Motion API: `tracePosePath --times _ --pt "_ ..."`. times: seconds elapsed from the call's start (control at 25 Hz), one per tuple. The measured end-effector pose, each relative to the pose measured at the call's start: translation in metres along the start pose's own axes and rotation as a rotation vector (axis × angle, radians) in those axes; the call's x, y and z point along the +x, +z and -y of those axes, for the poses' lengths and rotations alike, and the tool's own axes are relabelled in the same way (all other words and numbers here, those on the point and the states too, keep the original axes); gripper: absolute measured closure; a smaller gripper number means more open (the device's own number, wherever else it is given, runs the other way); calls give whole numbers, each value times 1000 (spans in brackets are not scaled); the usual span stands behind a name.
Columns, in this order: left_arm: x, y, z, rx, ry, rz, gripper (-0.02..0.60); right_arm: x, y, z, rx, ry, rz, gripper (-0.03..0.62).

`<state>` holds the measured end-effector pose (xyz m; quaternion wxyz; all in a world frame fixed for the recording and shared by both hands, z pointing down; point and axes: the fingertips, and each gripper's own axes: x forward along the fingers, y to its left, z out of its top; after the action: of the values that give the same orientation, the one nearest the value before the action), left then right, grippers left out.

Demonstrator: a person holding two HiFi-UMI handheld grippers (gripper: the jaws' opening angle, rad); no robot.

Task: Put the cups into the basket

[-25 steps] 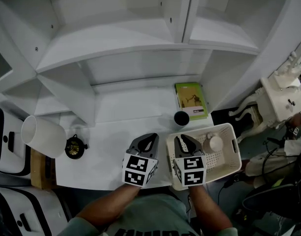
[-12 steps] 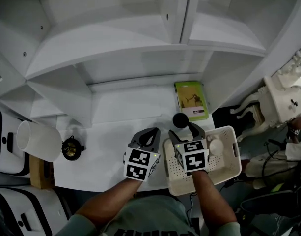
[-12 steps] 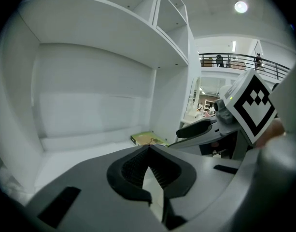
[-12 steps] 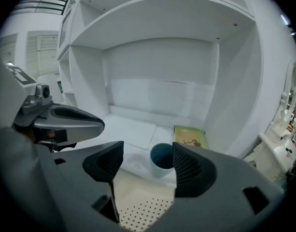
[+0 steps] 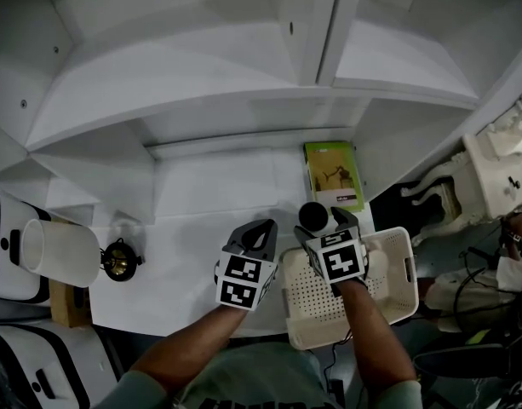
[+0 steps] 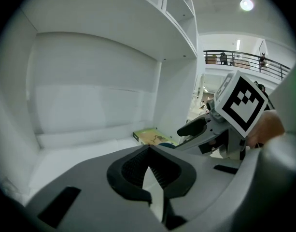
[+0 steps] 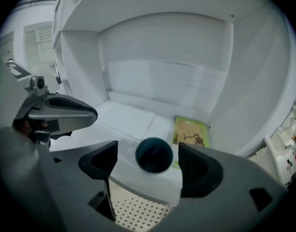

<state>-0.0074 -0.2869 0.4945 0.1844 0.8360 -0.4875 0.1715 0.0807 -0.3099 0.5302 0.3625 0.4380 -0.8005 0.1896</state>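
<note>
Two tools: the left tool (image 6: 147, 151) sits closed and empty; the right tool (image 7: 148, 154), jaws just opened wide, flanks the dark cup (image 7: 154, 155) without touching.

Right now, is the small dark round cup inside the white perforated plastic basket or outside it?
Outside. The dark cup stands on the white desk, beyond the basket's rim.

Left tongs (image 5: 261, 228) shut; right tongs (image 5: 327, 221) just opening wide, dark cup (image 7: 154, 154) between the jaws, ungripped.
</note>
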Motion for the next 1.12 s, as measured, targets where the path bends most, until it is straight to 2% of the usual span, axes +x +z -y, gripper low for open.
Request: tracePosePath --times 0.36,0.68,0.8,1.12 --pt "23 0 -4 -9 0 -21 575 23 -7 6 -51 67 -116 215" --pt "34 -3 -11 -23 11 -35 574 46 -13 13 -148 112 -207 212" --pt "37 -4 -15 -28 16 -36 574 49 -20 4 -133 165 -275 210" --pt "42 -8 -20 -41 21 -46 574 62 -32 0 -129 200 -367 209"
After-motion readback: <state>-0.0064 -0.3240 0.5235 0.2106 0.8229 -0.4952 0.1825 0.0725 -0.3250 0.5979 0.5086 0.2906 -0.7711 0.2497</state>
